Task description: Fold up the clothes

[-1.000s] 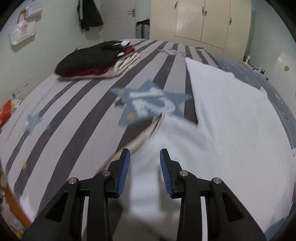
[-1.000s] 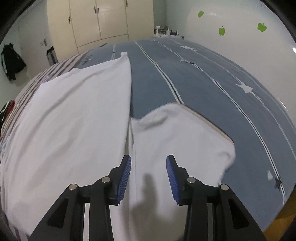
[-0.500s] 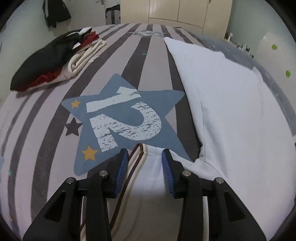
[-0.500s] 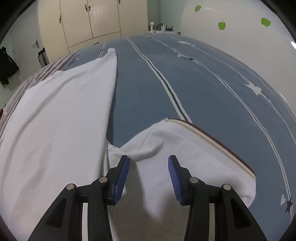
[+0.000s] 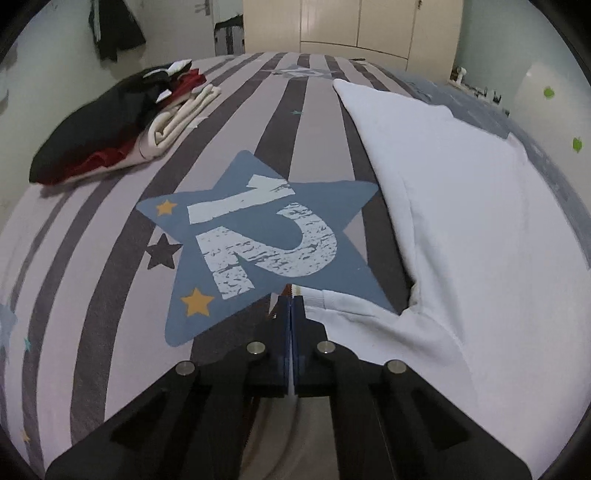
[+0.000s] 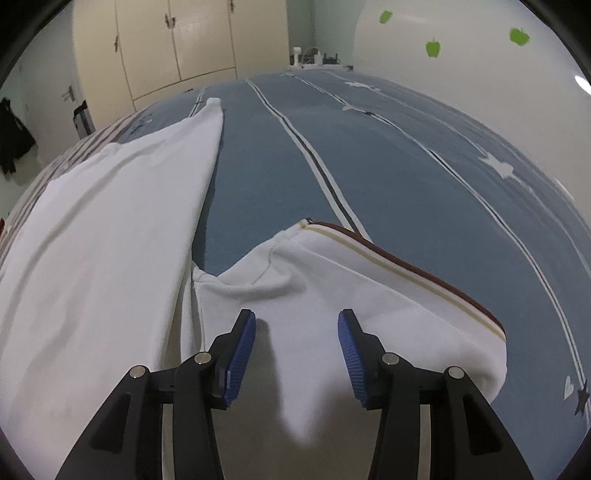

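A garment (image 5: 461, 229) lies spread across a bed (image 5: 92, 277). In the left wrist view it fills the right side, one sleeve reaching left toward the near edge. The left gripper (image 5: 291, 306) sits at that sleeve's cuff (image 5: 314, 297), just in front of a printed star (image 5: 258, 240). A pile of folded clothes (image 5: 122, 125) rests far back on the left. A wardrobe (image 5: 351, 26) stands behind the bed. In the right wrist view, the right gripper (image 6: 297, 339) is over the other sleeve (image 6: 351, 291), to the right of the garment's body.

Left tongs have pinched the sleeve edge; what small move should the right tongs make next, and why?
Probably close the right tongs on the white shirt's sleeve: they stand open with its cloth between them, while the left tongs already pinch theirs.
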Action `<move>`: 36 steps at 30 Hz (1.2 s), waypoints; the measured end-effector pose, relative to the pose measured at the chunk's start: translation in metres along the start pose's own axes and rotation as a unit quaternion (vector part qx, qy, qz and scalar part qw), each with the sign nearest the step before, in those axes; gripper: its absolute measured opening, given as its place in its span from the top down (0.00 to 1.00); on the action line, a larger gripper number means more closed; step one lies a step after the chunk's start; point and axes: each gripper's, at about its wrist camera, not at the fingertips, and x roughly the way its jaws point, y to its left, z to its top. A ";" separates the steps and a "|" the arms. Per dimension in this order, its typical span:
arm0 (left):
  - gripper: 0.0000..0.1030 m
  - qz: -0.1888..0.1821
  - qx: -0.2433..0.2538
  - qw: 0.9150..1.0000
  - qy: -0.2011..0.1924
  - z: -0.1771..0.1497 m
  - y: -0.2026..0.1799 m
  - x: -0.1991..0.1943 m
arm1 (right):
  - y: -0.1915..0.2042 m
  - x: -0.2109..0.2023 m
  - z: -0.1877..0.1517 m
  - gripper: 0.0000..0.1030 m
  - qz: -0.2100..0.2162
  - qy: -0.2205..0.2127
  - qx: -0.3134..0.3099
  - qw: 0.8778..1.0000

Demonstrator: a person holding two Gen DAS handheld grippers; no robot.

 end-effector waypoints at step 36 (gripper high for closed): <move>0.51 -0.066 0.031 0.995 -0.076 -0.029 -0.159 -0.142 | -0.003 -0.035 0.001 0.58 0.062 -0.031 -0.006 0.998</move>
